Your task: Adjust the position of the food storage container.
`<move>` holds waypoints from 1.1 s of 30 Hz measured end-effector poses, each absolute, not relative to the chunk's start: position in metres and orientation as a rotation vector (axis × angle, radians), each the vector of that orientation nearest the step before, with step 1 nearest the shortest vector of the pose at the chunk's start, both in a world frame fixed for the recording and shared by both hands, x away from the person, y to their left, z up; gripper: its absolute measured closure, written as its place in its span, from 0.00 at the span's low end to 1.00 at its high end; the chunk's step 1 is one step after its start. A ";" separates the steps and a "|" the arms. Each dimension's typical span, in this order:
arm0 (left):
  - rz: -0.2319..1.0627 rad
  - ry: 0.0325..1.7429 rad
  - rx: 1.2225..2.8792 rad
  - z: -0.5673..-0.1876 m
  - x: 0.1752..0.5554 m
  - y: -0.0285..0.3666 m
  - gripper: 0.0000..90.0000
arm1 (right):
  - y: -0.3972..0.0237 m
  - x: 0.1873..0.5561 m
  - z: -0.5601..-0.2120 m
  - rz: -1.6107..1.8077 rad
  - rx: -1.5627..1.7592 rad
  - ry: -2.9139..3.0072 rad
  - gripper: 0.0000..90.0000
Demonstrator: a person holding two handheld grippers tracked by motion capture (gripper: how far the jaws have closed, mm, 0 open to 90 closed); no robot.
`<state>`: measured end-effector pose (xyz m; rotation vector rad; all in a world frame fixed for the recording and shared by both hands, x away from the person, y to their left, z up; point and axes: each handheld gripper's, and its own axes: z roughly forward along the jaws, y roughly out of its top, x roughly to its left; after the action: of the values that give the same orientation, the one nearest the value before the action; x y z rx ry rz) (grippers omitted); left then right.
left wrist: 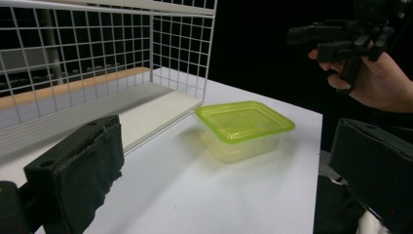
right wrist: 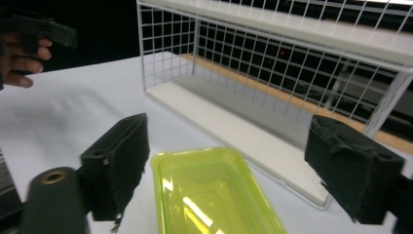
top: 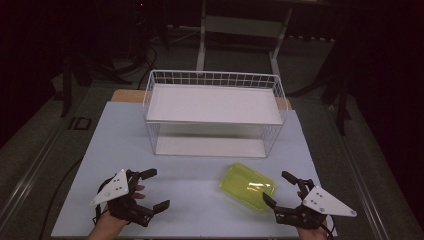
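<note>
I am counting one yellow-green container lying on the white surface, just in front of the one white wire rack and toward its right end, near but not touching the rack's lower board. The rack is carrying two boards, one above the other. I am holding two grippers near the front edge. My left gripper is sitting well to the left of the container with its jaws standing wide apart and nothing between them. My right gripper is hovering just right of the container, its jaws also spread wide and holding nothing; in the right gripper view the container is lying between and just ahead of them, untouched.
</note>
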<state>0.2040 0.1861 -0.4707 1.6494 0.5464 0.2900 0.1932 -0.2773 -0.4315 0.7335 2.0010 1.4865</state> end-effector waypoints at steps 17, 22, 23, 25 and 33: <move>0.343 0.574 1.675 -0.472 0.205 0.188 0.00 | -0.272 0.198 -0.408 1.467 0.707 2.144 0.26; 0.333 0.574 1.683 -0.473 0.206 0.187 0.00 | -0.280 0.207 -0.413 1.432 0.737 2.196 0.51; 0.329 0.566 1.681 -0.473 0.206 0.186 0.00 | -0.281 0.208 -0.415 1.411 0.742 2.193 0.54; 0.326 0.560 1.684 -0.473 0.205 0.184 0.00 | -0.285 0.209 -0.420 1.380 0.756 2.178 0.62; 0.315 0.556 1.693 -0.474 0.205 0.181 0.00 | -0.302 0.220 -0.443 1.297 0.832 2.267 0.86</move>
<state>0.2053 0.1810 -0.4743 1.6933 0.5558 0.3148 0.2203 -0.3024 -0.4430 0.8324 2.2667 1.2970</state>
